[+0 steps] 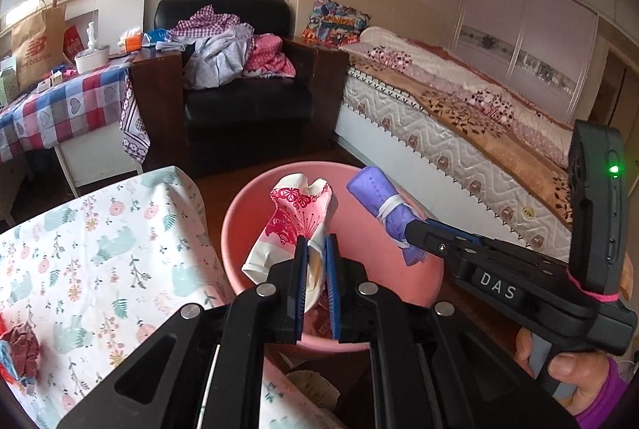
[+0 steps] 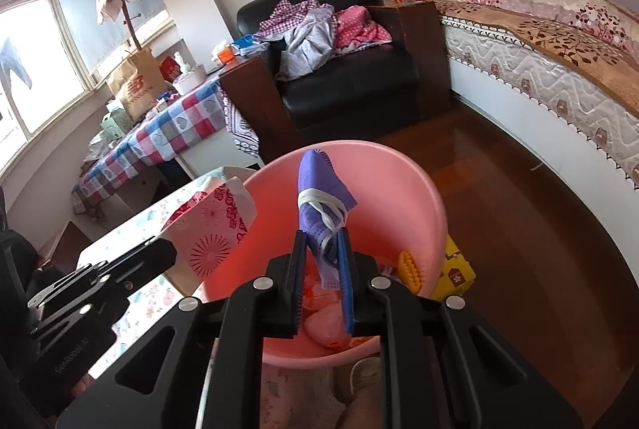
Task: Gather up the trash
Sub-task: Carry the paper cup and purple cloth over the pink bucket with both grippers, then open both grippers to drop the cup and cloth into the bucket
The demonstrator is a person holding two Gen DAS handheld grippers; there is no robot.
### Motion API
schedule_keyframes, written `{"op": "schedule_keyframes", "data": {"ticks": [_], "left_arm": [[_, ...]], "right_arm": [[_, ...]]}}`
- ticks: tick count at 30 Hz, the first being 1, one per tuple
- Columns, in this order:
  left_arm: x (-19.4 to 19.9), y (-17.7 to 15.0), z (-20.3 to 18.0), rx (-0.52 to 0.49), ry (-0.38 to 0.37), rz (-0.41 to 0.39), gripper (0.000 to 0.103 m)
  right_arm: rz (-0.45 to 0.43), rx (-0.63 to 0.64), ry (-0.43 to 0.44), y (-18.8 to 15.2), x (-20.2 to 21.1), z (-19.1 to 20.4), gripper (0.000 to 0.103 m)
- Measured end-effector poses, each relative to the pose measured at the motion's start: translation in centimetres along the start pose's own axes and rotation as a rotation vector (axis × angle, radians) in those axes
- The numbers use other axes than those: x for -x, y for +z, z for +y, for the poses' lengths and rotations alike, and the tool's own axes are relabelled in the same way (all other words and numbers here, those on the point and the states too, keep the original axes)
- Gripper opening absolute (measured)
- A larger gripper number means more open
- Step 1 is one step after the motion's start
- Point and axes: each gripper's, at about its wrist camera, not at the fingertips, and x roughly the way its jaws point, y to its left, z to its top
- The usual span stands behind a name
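Note:
A pink plastic basin (image 1: 415, 261) (image 2: 423, 197) stands on the dark floor beside a table. My left gripper (image 1: 316, 243) is shut on a crushed white paper cup with red flower prints (image 1: 297, 209) (image 2: 215, 225), held over the basin. My right gripper (image 2: 321, 237) (image 1: 411, 229) is shut on a rolled purple face mask (image 2: 315, 185) (image 1: 379, 197) bound by its white strap, also above the basin. Inside the basin lie a yellow ridged item (image 2: 411, 269) and pale scraps, partly hidden by the fingers.
A table with a floral cloth (image 1: 100, 249) holds a crumpled dark-red scrap (image 1: 20, 349). A yellow box (image 2: 455, 273) lies on the floor by the basin. A black armchair (image 1: 247, 101) piled with clothes, a checked table (image 1: 60, 105) and a bed (image 1: 459, 109) stand beyond.

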Motion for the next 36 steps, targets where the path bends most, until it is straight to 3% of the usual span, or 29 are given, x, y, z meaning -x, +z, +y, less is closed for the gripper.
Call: {"op": "schedule_keyframes", "data": {"ticks": [18, 32, 36], "left_arm": [[-7.7, -1.3, 0.1, 0.041, 0.103, 0.145, 0.008], [-9.4, -2.1, 0.7, 0.047, 0.146, 0.192, 0.009], [-9.0, -1.9, 0.7, 0.056, 0.146, 0.179, 0.03]], "right_arm": [[0.105, 0.071, -0.073, -0.3, -5.3, -0.7, 0.015], [0.136, 0.117, -0.143, -0.2, -7.0, -0.5, 0.017], [0.149, 0.142, -0.168, -0.2, -7.3, -0.1, 0.023]]}}
